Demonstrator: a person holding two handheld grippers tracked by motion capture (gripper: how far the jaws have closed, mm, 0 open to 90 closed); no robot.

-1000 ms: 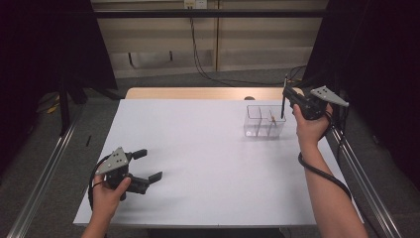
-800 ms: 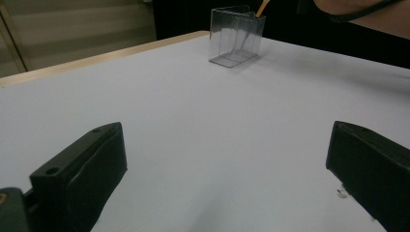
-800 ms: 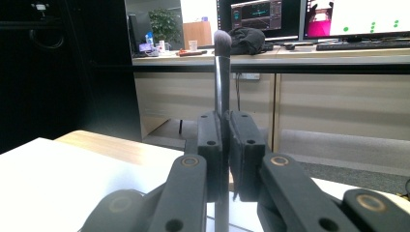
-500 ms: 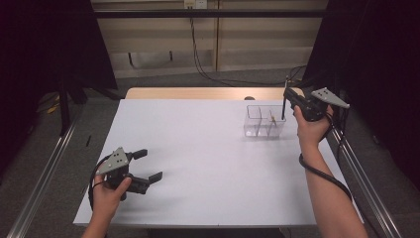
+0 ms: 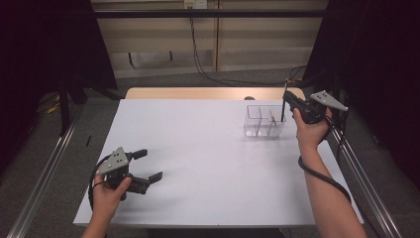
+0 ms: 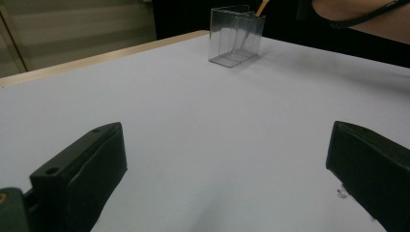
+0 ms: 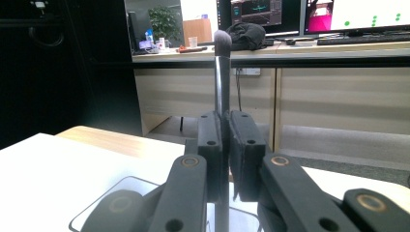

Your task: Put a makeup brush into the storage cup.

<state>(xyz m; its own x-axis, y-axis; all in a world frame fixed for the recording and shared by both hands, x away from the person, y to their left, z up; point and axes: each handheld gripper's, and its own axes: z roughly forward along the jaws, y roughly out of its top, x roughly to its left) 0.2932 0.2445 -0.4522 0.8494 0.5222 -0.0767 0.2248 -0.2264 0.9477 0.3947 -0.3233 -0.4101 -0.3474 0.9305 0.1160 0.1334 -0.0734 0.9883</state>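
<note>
My right tool is pinching a makeup brush, held upright, bristles up, over the right end of the clear organizer at the desk's far right. Left tool spread wide, resting near-left, nothing between its jaws

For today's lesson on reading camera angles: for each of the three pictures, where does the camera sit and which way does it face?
High view: above the near edge, looking forward and down on the table; both forearms, left gripper and right gripper show.
Left gripper view: low over the table, facing the clear box; its open jaws show.
Right gripper view: level, facing desks and screens; jaws clamp an upright brush.
Shared: high and left gripper views both show the clear box.
</note>
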